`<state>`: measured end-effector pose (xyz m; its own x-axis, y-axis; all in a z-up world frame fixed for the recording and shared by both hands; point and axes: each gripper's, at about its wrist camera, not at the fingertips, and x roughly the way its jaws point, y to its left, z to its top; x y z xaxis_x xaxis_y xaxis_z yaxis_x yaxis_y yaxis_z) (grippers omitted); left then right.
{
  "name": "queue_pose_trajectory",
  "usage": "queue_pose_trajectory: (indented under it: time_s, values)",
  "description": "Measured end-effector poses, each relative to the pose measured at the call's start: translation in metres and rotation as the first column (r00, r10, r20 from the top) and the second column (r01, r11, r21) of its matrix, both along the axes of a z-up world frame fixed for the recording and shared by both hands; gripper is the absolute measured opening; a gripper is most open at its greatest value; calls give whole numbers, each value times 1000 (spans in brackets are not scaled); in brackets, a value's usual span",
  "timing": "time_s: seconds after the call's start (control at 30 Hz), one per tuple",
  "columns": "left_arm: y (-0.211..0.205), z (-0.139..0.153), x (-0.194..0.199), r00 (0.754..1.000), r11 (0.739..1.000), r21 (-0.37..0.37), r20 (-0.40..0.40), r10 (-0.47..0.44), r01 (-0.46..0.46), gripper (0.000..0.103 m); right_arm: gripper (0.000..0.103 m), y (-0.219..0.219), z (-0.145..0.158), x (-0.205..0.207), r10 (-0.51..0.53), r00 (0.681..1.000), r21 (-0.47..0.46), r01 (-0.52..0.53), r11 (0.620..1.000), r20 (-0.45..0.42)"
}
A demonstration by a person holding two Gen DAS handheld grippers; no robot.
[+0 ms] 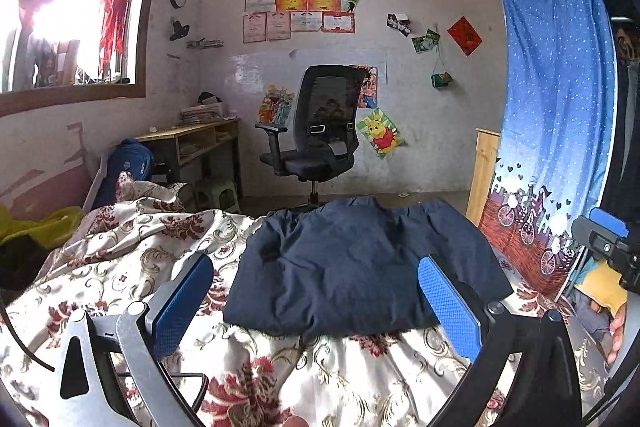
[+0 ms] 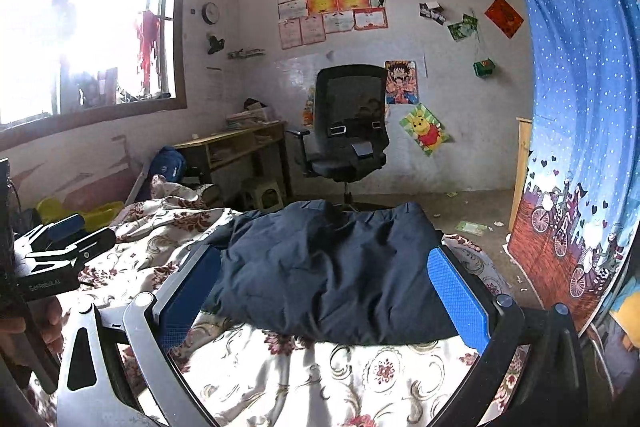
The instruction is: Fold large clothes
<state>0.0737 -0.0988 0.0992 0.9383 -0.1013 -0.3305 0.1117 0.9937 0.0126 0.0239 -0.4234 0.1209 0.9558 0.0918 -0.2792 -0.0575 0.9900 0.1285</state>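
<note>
The left gripper hovers over the floral bedspread, fingers spread wide and empty. A folded navy garment lies near the bed's far edge. The right gripper hovers before it, its fingers likewise spread, holding nothing.

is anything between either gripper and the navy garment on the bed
Nothing visible is. The left gripper and right gripper are both open and hang over the floral bedspread, with the folded navy garment right ahead of their fingers. Only bare bedspread lies between them.
</note>
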Motion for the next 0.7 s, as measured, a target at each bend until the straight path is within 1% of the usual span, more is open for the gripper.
queue_pose_trajectory:
  time_s: [0.2, 0.4, 0.57, 0.7]
  values:
    - [6, -3, -22, 1000, 1000, 7, 11, -4, 4, 103, 102, 15, -9, -25, 7, 1000, -1, -7, 1000, 1]
    - [8, -13, -40, 1000, 999, 54, 26, 1, -2, 103, 102, 21, -19, -38, -2, 1000, 19, 2, 1000, -4]
    - [11, -25, -45, 1000, 997, 75, 13, 12, -13, 103, 102, 24, -35, -42, -21, 1000, 14, 21, 1000, -17]
    - [13, -37, -46, 999, 994, 100, -11, 35, -34, 103, 102, 25, -49, -43, -25, 999, 26, 26, 999, -31]
